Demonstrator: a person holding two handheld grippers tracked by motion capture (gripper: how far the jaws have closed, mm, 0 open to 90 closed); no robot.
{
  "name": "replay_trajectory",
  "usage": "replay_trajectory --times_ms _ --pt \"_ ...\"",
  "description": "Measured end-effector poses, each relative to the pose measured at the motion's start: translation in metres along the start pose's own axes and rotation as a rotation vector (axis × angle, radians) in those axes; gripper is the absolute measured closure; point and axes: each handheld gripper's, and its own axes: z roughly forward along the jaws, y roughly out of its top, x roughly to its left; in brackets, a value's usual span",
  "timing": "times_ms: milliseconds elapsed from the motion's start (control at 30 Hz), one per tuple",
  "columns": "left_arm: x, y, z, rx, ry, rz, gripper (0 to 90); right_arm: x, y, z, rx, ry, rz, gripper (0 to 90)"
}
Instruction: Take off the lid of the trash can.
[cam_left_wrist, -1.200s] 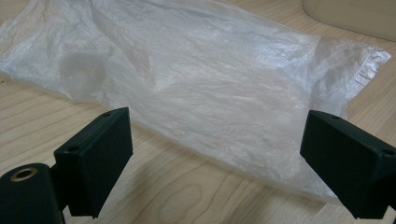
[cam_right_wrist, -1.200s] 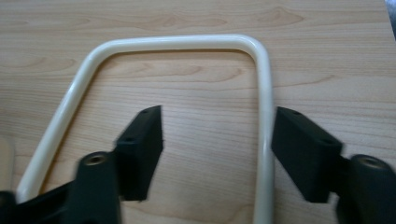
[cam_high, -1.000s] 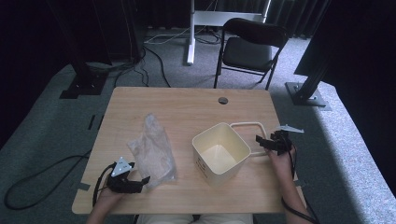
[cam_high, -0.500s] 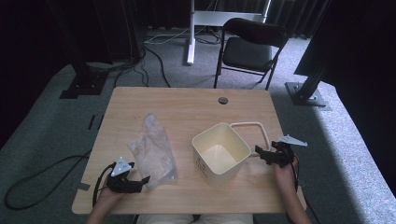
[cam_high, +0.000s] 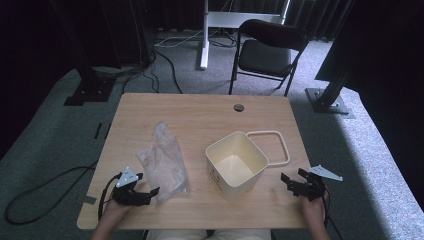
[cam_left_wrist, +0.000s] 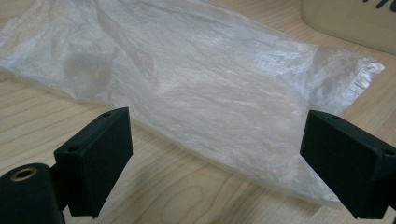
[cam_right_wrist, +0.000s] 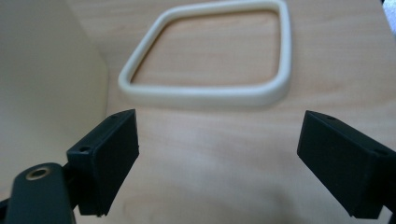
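Bin (cam_high: 236, 163) unlined, plastic bag (cam_high: 164, 162) flat left of it, rim ring (cam_high: 270, 148) detached behind-right; left tool (cam_high: 150, 192) and right tool (cam_high: 286, 181) both released, empty.

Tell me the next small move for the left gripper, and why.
Probably ease the left gripper forward and close on the near edge of the plastic bag. Its fingers stand open with the bag's edge just ahead, and the bin sits open beside it.
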Motion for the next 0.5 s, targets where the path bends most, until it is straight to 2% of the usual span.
replay_trajectory --times_ms 167,333,400,500 --pt "0.003 0.0 0.001 0.014 0.012 -0.001 9.8 -0.001 -0.013 -0.014 0.002 -0.01 -0.011 12.1" --pt "0.004 0.001 0.003 0.018 0.014 -0.009 9.8 -0.007 -0.022 -0.02 -0.026 0.007 0.024 12.1" --pt "0.004 0.002 0.003 0.015 0.024 -0.012 9.7 -0.006 -0.023 -0.02 -0.02 0.0 0.015 12.1" --pt "0.008 0.003 0.003 0.011 0.036 -0.038 9.8 -0.002 -0.024 -0.019 -0.002 -0.006 -0.008 12.1"
